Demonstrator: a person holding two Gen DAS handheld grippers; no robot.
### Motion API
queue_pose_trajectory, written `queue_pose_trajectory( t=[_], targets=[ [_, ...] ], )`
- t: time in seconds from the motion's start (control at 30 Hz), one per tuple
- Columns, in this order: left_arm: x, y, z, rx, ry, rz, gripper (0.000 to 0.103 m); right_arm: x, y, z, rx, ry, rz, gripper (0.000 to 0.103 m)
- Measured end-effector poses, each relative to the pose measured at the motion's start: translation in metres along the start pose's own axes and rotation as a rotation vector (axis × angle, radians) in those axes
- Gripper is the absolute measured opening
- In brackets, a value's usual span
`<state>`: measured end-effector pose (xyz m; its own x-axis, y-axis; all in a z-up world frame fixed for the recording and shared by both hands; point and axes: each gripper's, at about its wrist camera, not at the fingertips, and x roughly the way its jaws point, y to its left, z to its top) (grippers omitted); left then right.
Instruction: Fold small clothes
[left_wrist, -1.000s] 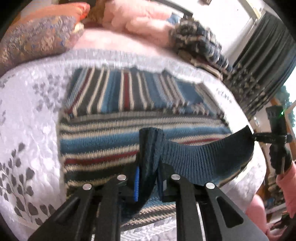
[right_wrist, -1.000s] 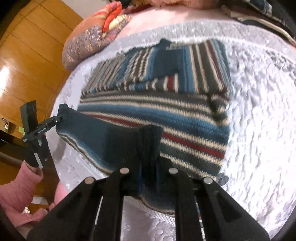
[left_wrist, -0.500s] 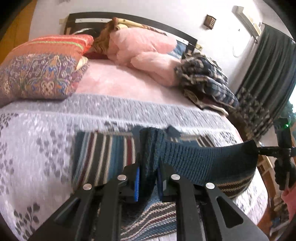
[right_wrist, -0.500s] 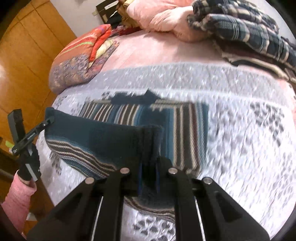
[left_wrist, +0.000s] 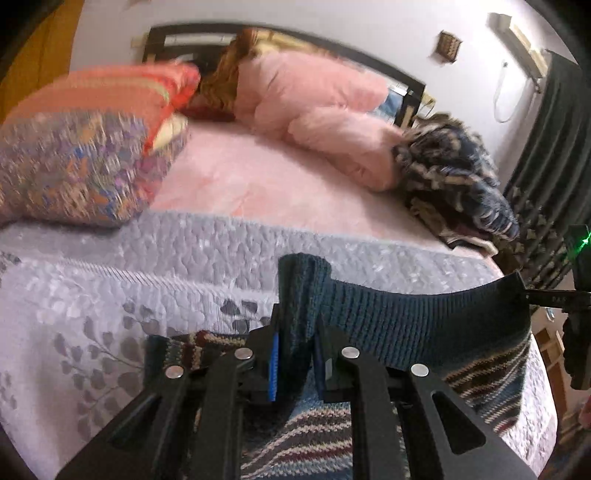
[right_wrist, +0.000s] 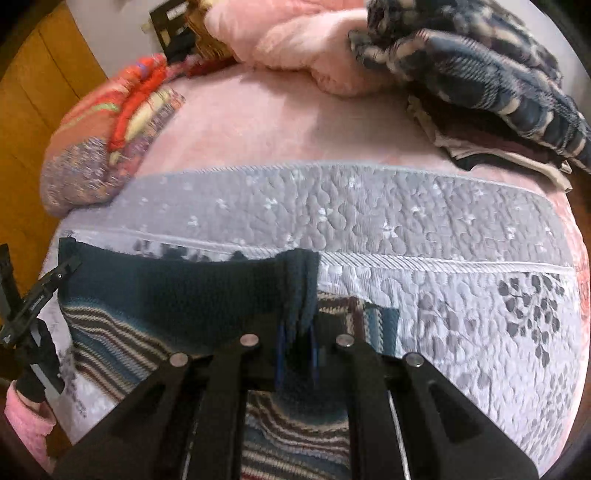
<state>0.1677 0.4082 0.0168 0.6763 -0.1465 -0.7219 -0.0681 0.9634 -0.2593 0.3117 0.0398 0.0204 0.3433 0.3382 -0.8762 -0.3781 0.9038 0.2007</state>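
Observation:
A striped knit sweater (left_wrist: 476, 373) in blue, cream and dark red lies on the grey quilt, and its dark teal ribbed hem (left_wrist: 413, 321) is lifted and stretched between my two grippers. My left gripper (left_wrist: 295, 354) is shut on one corner of that hem. My right gripper (right_wrist: 297, 347) is shut on the other corner; the hem (right_wrist: 177, 291) runs from it to the left gripper (right_wrist: 48, 288) at the left edge. In the left wrist view the right gripper (left_wrist: 554, 297) shows at the far right. The sweater's lower layers (right_wrist: 110, 347) hang beneath the raised hem.
The grey quilt (right_wrist: 406, 221) covers the near part of the bed, with a pink sheet (left_wrist: 258, 184) beyond. A patterned pillow (left_wrist: 74, 166) lies at the left, a pink fluffy blanket (left_wrist: 314, 99) and a plaid blanket (right_wrist: 480, 66) at the back. A pink sleeve (right_wrist: 26, 421) shows.
Both grippers have lifted the hem and carried it forward towards the head of the bed, so the flat striped sweater has dropped low in view and more of the quilt and the pillows show.

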Motion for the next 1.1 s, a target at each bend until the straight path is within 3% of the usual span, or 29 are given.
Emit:
queue_pose_trajectory(
  t=[0.2,0.6,0.7,0.83,1.03,1.1],
  targets=[
    [0.050,0.030,-0.015,-0.077,0.078,0.010,0.015,0.054,-0.010,0.004,0.039,0.059,-0.025,0.009],
    [0.086,0.044,-0.022,-0.086,0.160,0.077,0.028,0.118,-0.025,-0.006,0.106,0.138,-0.048,0.011],
    [0.083,0.043,-0.021,-0.096,0.162,0.087,0.029,0.116,-0.028,-0.006,0.137,0.141,-0.038,0.012],
    [0.069,0.042,-0.016,-0.112,0.144,0.128,0.035,0.094,-0.032,-0.004,0.147,0.121,-0.027,0.025],
    [0.027,0.030,-0.007,-0.136,0.071,0.178,0.046,0.048,-0.049,-0.019,0.178,0.108,0.050,0.026],
    [0.012,0.013,-0.010,-0.104,0.070,0.152,0.049,0.034,-0.048,-0.029,0.155,0.111,0.062,0.030]
  ],
)
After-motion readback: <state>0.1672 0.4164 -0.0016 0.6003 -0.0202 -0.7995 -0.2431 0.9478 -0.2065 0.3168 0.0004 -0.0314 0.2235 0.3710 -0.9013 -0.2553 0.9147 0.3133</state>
